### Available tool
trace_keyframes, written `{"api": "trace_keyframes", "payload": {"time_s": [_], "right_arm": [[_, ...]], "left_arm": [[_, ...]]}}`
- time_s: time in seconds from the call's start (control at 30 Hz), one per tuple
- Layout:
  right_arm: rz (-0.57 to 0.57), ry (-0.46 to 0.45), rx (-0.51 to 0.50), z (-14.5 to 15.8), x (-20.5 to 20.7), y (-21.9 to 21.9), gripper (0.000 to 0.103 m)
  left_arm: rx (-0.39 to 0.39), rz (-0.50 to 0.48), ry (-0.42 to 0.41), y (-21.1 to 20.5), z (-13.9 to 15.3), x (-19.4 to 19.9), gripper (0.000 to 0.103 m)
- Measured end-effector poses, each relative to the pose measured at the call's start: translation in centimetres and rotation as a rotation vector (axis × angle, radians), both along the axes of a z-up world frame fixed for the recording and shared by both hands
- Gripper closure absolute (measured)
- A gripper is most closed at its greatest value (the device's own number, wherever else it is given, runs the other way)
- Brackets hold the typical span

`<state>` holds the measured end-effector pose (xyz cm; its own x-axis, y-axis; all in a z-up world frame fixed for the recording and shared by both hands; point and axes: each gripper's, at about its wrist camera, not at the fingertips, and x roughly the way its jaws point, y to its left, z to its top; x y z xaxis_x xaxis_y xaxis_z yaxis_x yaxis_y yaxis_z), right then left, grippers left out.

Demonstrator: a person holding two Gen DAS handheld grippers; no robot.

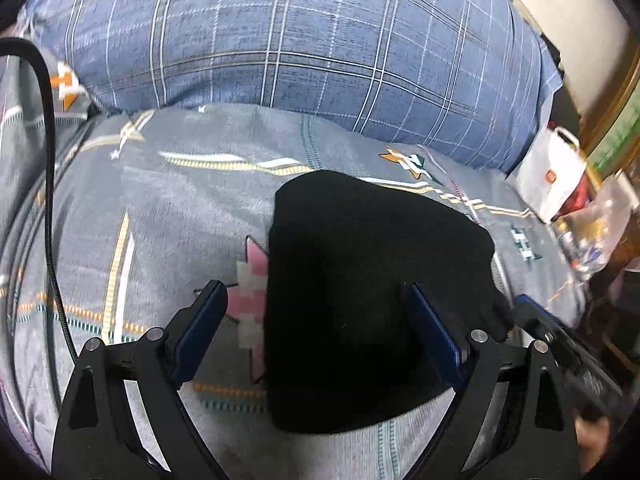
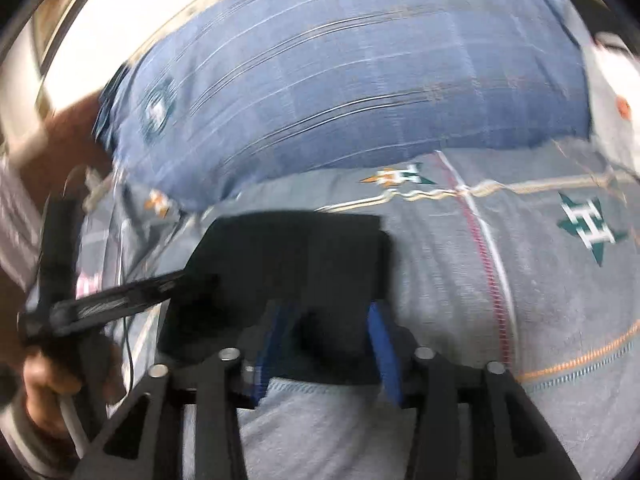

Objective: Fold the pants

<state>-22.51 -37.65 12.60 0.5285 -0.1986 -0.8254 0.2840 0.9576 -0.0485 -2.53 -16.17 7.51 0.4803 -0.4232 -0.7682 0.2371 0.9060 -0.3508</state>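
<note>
The black pants (image 1: 360, 280) lie folded into a compact rectangle on the grey patterned bedsheet (image 1: 180, 216). My left gripper (image 1: 316, 292) hovers over their near left part with its jaws wide open; the left finger is over the sheet, the right finger over the black cloth, and nothing is gripped. In the right wrist view, which is blurred, the pants (image 2: 288, 248) lie flat. My right gripper (image 2: 326, 318) stands partly open astride their near edge, with black cloth between the blue pads (image 2: 384, 344) but no visible pinch. A hand (image 2: 44, 384) holds the left gripper at that view's left.
A large blue plaid pillow (image 1: 300, 40) lies across the bed behind the pants. A white paper bag (image 1: 548, 176) and clutter in clear plastic (image 1: 592, 236) sit at the bed's right edge. A black cable (image 1: 50, 184) runs down the left side.
</note>
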Motion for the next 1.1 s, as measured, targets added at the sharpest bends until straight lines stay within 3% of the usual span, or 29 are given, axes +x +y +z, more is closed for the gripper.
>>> {"api": "trace_keyframes", "payload": {"time_s": [0.17, 0.3, 0.4, 0.5, 0.6, 0.67, 0.9, 1.1], "right_arm": [[-0.052, 0.037, 0.193, -2.4, 1.1, -3.6, 0.056], [-0.060, 0.018, 0.295, -3.8, 1.7, -4.9, 0.048], [-0.046, -0.011, 0.345, -4.4, 2.1, -5.4, 0.042], [-0.008, 0.008, 0.286, -4.5, 2.8, -4.2, 0.038], [0.034, 0.012, 0.201, -3.4, 3.2, -2.3, 0.054], [0.054, -0.013, 0.203, -2.4, 3.0, -1.5, 0.058], [0.175, -0.085, 0.149, 1.0, 5.8, 4.3, 0.059], [0.217, -0.106, 0.165, 0.5, 10.4, 6.7, 0.059]], "left_arm": [[-0.113, -0.040, 0.113, 0.5, -1.8, 0.8, 0.012], [-0.105, -0.058, 0.132, -0.6, -2.9, 0.9, 0.012], [-0.076, -0.101, 0.082, -2.5, -3.0, 0.6, 0.012], [-0.037, -0.103, 0.046, -3.6, -3.0, 0.4, 0.011], [-0.052, -0.092, 0.052, -2.8, -2.5, 0.3, 0.019], [-0.078, -0.091, 0.035, -1.7, -1.2, -0.1, 0.021], [-0.071, -0.056, -0.083, 1.9, 4.6, 0.2, 0.021], [-0.014, -0.008, -0.122, 4.8, 6.3, 2.2, 0.021]]}}
